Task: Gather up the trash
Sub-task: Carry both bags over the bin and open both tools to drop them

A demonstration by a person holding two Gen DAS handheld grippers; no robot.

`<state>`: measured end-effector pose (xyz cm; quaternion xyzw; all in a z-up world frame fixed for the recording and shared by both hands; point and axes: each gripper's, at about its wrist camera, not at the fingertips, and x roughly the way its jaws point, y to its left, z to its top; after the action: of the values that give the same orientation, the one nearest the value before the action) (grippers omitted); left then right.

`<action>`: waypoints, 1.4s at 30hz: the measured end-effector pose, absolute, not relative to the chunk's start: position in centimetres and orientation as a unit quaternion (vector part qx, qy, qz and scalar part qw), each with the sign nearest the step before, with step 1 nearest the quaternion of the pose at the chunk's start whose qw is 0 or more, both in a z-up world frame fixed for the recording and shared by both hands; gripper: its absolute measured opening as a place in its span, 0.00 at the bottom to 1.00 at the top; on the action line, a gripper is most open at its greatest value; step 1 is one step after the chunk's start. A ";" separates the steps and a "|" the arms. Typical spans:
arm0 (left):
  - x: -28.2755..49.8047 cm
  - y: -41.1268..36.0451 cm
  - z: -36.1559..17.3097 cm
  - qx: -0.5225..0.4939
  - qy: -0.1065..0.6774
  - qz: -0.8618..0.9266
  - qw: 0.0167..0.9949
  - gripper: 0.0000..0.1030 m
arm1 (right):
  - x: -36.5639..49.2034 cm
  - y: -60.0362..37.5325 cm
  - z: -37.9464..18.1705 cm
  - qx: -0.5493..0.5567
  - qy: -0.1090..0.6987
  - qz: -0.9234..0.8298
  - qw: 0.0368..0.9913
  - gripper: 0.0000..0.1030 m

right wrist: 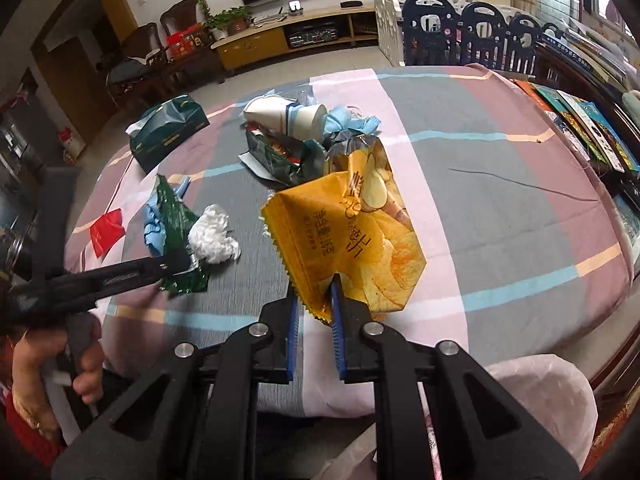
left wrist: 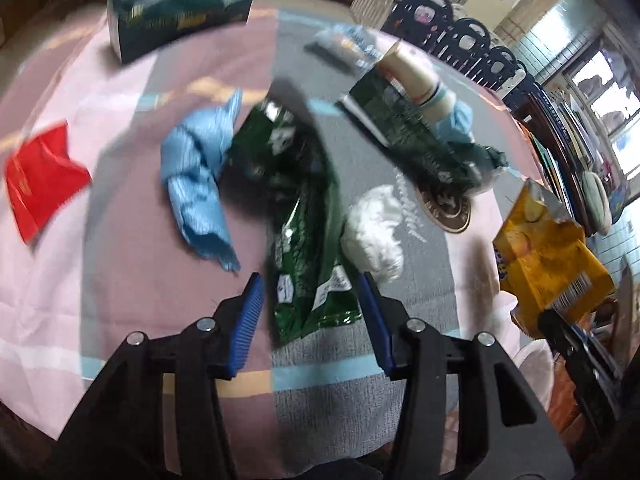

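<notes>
Tongs: right tongs (right wrist: 314, 294) pinched on yellow chip bag (right wrist: 348, 228), held above table (right wrist: 500, 200) | left tongs (left wrist: 310, 300) spread around green wrapper (left wrist: 304, 216), pads not touching | white tissue (left wrist: 376, 232) just right of them

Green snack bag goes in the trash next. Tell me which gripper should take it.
Left. The left gripper is open with the green snack bag already between its blue pads, not yet pinched. The right gripper is shut on the yellow chip bag.
</notes>
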<state>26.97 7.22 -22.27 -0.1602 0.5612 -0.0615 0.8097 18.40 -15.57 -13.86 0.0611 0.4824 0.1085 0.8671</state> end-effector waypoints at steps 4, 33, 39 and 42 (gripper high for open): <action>26.7 7.3 -23.1 -0.192 0.561 -0.112 0.798 0.17 | 18.1 -15.6 -13.7 0.067 0.484 0.108 0.866 0.15; 9.3 0.2 -10.0 -0.057 0.381 -0.032 0.922 0.10 | 10.0 -17.4 -7.2 -0.024 0.403 0.056 0.913 0.15; 7.7 -2.3 -9.0 -0.037 0.375 -0.081 0.923 0.10 | 8.9 -19.0 -7.3 -0.024 0.415 0.041 0.908 0.15; 7.3 -4.1 -9.0 -0.018 0.376 -0.143 0.915 0.10 | 8.2 -20.6 -6.3 -0.022 0.400 0.015 0.916 0.15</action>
<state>7.31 -4.06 -9.00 -0.0181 0.3755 -0.1433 0.9155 8.17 -20.63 -6.28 -0.0224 0.3999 0.0147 0.9162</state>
